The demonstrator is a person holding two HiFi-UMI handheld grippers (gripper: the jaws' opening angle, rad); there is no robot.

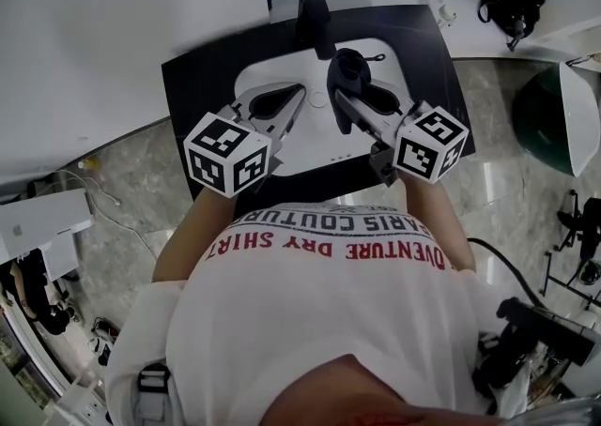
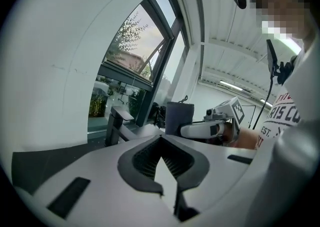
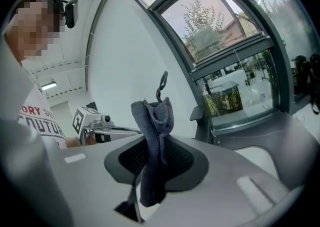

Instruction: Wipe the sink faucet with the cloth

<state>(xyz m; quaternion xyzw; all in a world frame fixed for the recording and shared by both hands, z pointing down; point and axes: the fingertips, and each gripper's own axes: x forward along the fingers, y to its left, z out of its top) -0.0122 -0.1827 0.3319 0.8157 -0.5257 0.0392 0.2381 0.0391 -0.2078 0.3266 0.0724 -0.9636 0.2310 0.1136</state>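
Right gripper point(image 1: 357, 100) clenched on a bunched cloth point(image 3: 152, 136), which might slip against the faucet point(image 1: 314, 13); left gripper point(image 1: 277, 105) clenched, empty.

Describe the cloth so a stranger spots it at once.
Find the white sink sunk in the black counter, with the dark faucet at its far edge. Over the sink, the right gripper pinches a dark grey-blue cloth, bunched and poking past its jaws; the left gripper holds nothing.

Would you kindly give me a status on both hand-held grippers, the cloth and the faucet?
Right hand-held gripper shut on cloth. Left hand-held gripper shut, empty. Cloth short of faucet, no contact. Nothing between them.
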